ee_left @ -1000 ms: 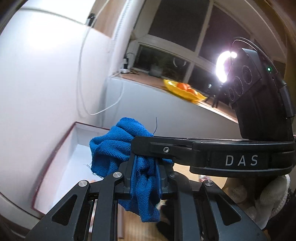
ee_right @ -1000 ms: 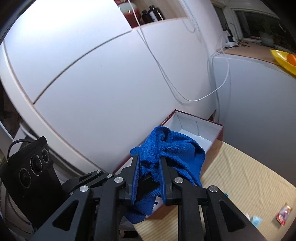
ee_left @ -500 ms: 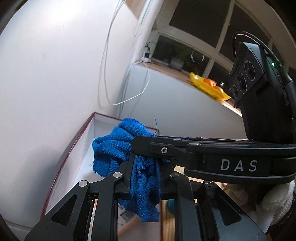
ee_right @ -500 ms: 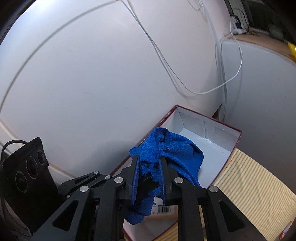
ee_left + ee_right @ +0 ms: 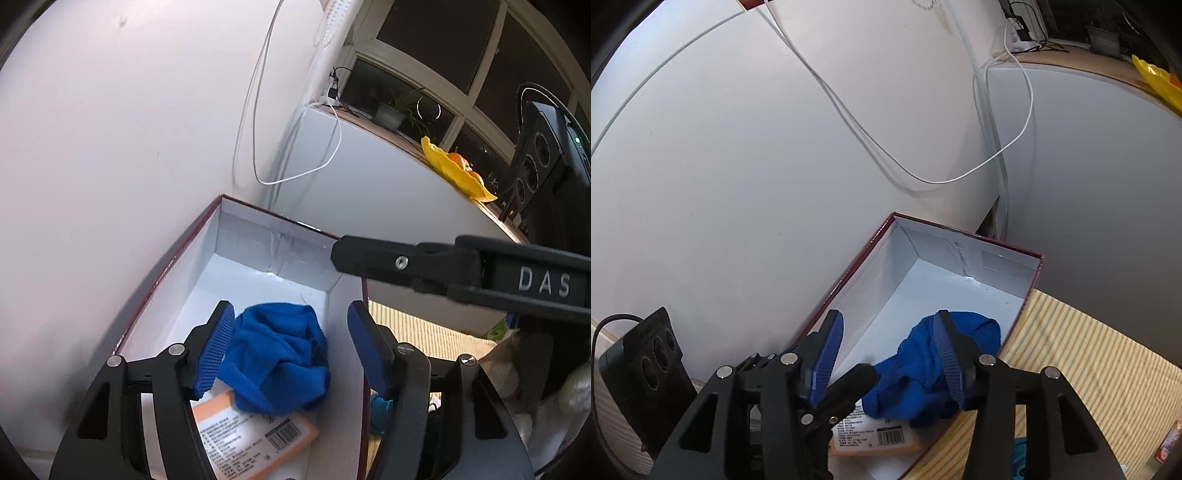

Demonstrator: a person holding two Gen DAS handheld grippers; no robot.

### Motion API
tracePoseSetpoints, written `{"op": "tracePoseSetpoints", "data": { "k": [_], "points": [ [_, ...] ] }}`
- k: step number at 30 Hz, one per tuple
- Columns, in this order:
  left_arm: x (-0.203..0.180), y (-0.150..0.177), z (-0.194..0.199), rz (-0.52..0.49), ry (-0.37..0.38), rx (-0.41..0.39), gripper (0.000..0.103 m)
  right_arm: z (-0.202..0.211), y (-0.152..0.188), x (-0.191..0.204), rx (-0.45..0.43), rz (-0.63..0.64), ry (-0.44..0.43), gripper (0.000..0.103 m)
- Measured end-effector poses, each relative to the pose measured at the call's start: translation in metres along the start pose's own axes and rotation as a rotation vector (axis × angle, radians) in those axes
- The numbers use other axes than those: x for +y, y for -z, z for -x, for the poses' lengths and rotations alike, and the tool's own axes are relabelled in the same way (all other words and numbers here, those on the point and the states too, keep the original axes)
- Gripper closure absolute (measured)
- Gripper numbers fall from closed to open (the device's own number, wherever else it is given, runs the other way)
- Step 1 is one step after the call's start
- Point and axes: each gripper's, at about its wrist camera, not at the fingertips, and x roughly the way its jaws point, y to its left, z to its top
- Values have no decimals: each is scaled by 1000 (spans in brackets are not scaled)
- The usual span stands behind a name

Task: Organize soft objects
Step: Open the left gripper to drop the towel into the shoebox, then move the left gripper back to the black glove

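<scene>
Left wrist view: the crumpled blue terry cloth (image 5: 277, 354) lies inside the open white-lined cardboard box with dark red rim (image 5: 166, 273).
The left hand-held gripper (image 5: 291, 347) is released, its ribbed blue pads apart on both sides of the cloth; the right hand-held gripper (image 5: 890, 358) is released too, above the same cloth (image 5: 923, 373). The cloth looks light, soft and not slippery, so I judge it will sag and fold when lifted; a pinch on the raised bunched top should hold best. It partly covers an orange printed label (image 5: 255, 435) on the box floor.

Both tongs apart; blue cloth (image 5: 279, 356) dropped
</scene>
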Motion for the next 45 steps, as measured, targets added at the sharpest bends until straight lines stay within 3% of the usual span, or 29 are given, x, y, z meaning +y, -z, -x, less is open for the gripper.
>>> {"op": "tracePoseSetpoints", "data": {
  "k": [10, 21, 27, 32, 39, 45],
  "points": [
    [-24, 9, 32, -43, 40, -12, 40, 40, 16, -5, -19, 11, 9, 51],
    [-59, 37, 78, -74, 124, -25, 40, 133, 65, -31, -100, 42, 40, 40],
    [-76, 66, 92, -98, 176, 1, 40, 179, 112, -57, -138, 43, 91, 40],
    [-87, 105, 100, -91, 225, 36, 40, 209, 164, -87, -155, -11, 73, 39],
    [-96, 161, 89, -54, 277, 130, 40, 222, 241, -124, -193, -127, 72, 39],
    [-112, 173, 73, -78, 300, 184, 40, 222, 283, -151, -186, -226, 73, 39]
  ]
}}
